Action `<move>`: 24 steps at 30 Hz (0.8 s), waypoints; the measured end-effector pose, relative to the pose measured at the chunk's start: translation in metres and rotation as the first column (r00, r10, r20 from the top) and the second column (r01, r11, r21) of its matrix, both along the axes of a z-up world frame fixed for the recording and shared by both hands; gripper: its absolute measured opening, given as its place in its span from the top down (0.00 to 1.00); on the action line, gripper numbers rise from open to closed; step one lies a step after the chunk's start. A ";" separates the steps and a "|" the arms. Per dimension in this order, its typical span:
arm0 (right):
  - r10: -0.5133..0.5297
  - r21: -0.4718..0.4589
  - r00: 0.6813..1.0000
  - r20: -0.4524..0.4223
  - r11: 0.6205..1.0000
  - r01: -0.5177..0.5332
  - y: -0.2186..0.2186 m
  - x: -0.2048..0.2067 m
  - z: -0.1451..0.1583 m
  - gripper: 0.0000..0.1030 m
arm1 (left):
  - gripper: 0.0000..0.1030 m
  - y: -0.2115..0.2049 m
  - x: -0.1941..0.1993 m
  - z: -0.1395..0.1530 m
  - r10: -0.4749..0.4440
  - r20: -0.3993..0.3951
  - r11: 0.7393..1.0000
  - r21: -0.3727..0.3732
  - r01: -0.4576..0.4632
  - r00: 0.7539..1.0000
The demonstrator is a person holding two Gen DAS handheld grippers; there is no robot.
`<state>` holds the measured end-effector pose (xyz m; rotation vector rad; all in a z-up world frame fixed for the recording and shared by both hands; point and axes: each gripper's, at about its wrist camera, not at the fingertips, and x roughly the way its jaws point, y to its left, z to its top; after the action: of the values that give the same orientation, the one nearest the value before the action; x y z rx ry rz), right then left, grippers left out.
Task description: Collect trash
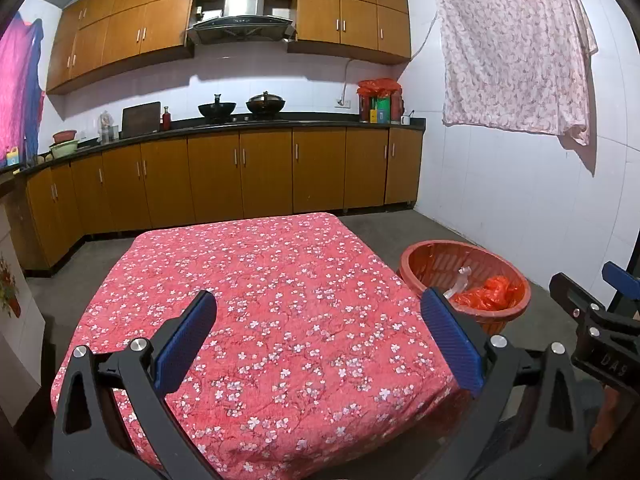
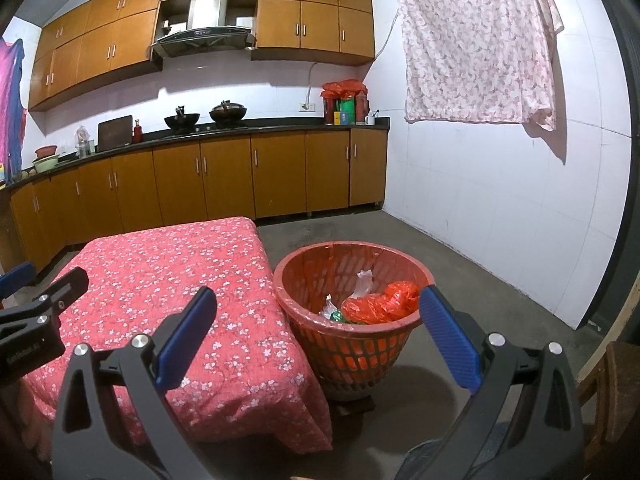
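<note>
A red plastic basket [image 2: 312, 264] stands on the floor to the right of the table. Inside it lie a crumpled orange bag [image 2: 384, 304], a clear plastic wrapper [image 2: 363, 282] and a green scrap [image 2: 340, 316]. The same basket [image 1: 440, 248] shows in the left wrist view with the orange bag [image 1: 490, 294]. My left gripper [image 1: 318, 332] is open above the table's red floral cloth [image 1: 280, 280], nothing between its fingers. My right gripper [image 2: 318, 328] is open too, hanging over the table's right edge and the basket's near rim. Each gripper appears at the other view's edge.
Wooden kitchen cabinets [image 1: 240, 172] and a dark counter with two woks [image 1: 240, 109] run along the far wall. A flowered cloth [image 1: 516, 48] hangs on the white right wall. Bare concrete floor [image 2: 460, 272] lies around the basket. A wooden stool [image 2: 616, 392] sits at the lower right.
</note>
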<state>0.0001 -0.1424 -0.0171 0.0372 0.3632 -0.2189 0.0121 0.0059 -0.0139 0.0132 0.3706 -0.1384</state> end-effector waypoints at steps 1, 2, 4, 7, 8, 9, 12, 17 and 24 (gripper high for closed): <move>0.000 0.001 1.000 0.000 1.000 0.000 -0.001 0.000 0.000 0.04 | 0.02 0.000 0.000 0.000 0.000 0.000 1.000 0.000 0.000 1.000; 0.001 0.002 1.000 0.000 1.000 -0.001 -0.001 0.000 0.000 0.04 | 0.02 0.000 0.000 0.000 0.000 0.000 1.000 0.000 0.000 1.000; 0.000 0.001 1.000 0.000 1.000 0.000 0.000 0.000 0.000 0.04 | 0.02 0.000 0.000 0.000 -0.003 0.000 1.000 -0.002 0.003 1.000; 0.000 0.000 1.000 0.000 1.000 0.000 0.000 0.000 0.000 0.04 | 0.02 0.001 0.000 0.001 -0.004 0.001 1.000 -0.002 0.004 1.000; 0.001 0.000 1.000 0.000 1.000 -0.001 0.000 0.000 0.000 0.04 | 0.02 0.001 0.000 0.001 -0.005 0.002 1.000 -0.002 0.005 1.000; 0.000 0.001 1.000 0.001 1.000 0.000 0.000 0.000 0.000 0.04 | 0.02 0.001 0.001 0.001 -0.006 0.003 1.000 -0.002 0.006 1.000; 0.000 0.002 1.000 0.002 1.000 0.000 -0.001 0.000 -0.001 0.04 | 0.02 0.002 0.000 0.002 -0.007 0.004 1.000 -0.001 0.007 1.000; -0.001 0.005 1.000 0.002 1.000 0.001 0.000 0.001 -0.001 0.04 | 0.02 0.002 0.000 0.003 -0.009 0.004 1.000 -0.002 0.009 1.000; -0.002 0.009 1.000 -0.001 1.000 0.002 0.003 0.001 -0.005 0.04 | 0.02 0.002 0.000 0.003 -0.008 0.003 1.000 -0.003 0.008 1.000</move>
<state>0.0008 -0.1394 -0.0223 0.0465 0.3648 -0.2192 0.0119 0.0077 -0.0111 0.0123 0.3671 -0.1473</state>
